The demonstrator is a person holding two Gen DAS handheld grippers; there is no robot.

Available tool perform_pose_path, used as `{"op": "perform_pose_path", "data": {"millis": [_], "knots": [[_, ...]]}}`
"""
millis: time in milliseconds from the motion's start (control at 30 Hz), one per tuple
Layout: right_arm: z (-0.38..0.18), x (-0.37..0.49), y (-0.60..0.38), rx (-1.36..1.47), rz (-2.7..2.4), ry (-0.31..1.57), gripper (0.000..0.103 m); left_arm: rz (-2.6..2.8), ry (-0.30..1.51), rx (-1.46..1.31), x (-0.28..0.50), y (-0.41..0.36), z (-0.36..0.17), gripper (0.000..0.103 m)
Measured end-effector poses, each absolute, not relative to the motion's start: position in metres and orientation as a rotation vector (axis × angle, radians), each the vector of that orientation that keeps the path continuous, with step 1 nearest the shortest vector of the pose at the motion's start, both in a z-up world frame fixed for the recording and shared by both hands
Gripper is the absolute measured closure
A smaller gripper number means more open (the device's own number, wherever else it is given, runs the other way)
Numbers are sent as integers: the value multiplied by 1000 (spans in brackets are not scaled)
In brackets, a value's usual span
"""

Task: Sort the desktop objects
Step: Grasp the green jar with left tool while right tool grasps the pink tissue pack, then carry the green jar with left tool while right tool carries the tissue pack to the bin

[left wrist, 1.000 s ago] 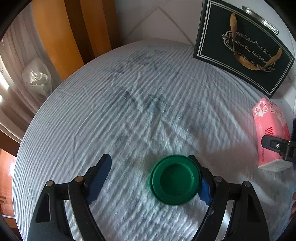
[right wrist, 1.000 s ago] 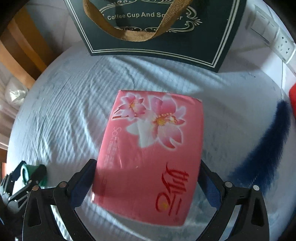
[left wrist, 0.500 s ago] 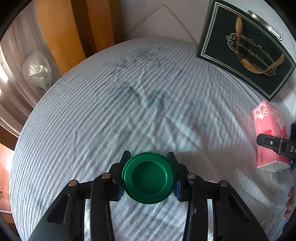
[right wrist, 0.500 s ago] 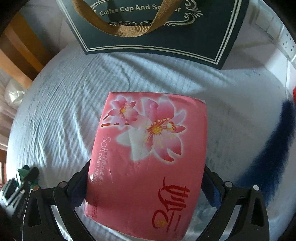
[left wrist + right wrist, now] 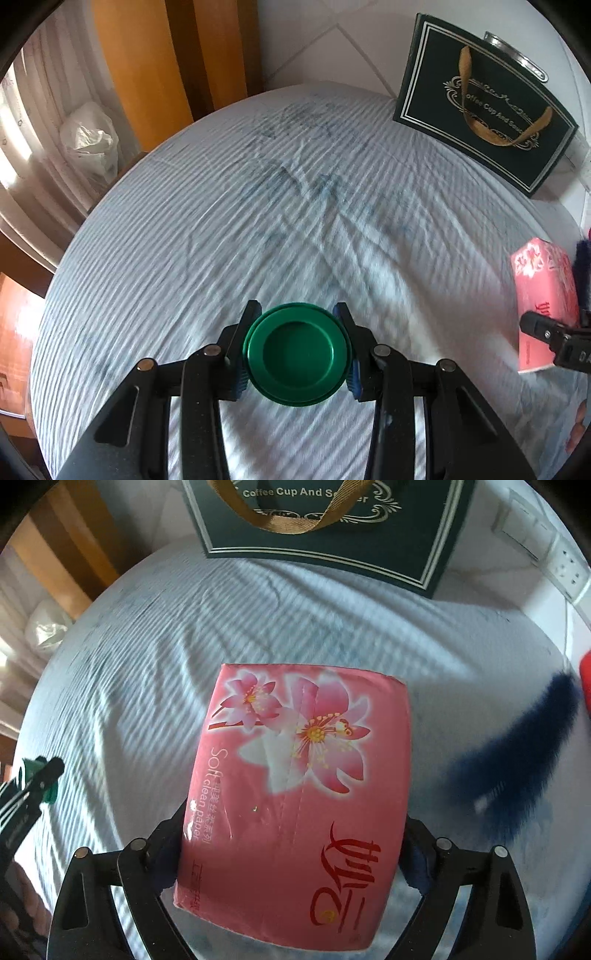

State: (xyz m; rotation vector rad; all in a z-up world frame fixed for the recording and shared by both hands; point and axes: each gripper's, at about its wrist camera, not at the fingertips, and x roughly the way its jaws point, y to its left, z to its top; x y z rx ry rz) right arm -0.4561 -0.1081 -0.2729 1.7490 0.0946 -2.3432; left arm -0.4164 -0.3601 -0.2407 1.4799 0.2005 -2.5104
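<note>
My left gripper (image 5: 297, 352) is shut on a round green tin (image 5: 297, 354), held just above the striped tablecloth (image 5: 258, 221). My right gripper (image 5: 293, 830) is shut on a pink tissue pack (image 5: 299, 786) with flower print, lifted off the cloth and tilted. The pack also shows at the right edge of the left wrist view (image 5: 543, 295), with the right gripper's finger over it. The left gripper and the tin show at the left edge of the right wrist view (image 5: 37, 779).
A dark green gift bag (image 5: 484, 103) with gold handles stands at the back right, also in the right wrist view (image 5: 325, 528). A dark blue furry item (image 5: 517, 760) lies right of the pack. A red object (image 5: 585, 679) is at the right edge. A wall socket (image 5: 569, 568) sits behind.
My left gripper closed on the green tin and lifted it slightly. My right gripper closed on the tissue pack and raised it toward the camera.
</note>
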Motion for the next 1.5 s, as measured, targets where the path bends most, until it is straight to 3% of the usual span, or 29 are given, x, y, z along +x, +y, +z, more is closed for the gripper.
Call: {"op": "perform_pose_path", "data": {"millis": [433, 867, 1500], "knots": [[-200, -348, -71, 1554, -2421, 126, 9, -2574, 116, 1437, -319, -328, -195, 64], [-82, -212, -42, 1217, -2627, 150, 9, -2809, 61, 1270, -233, -256, -99, 64], [-1, -58, 107, 1044, -2989, 56, 9, -3232, -180, 1134, -131, -63, -16, 64]]}}
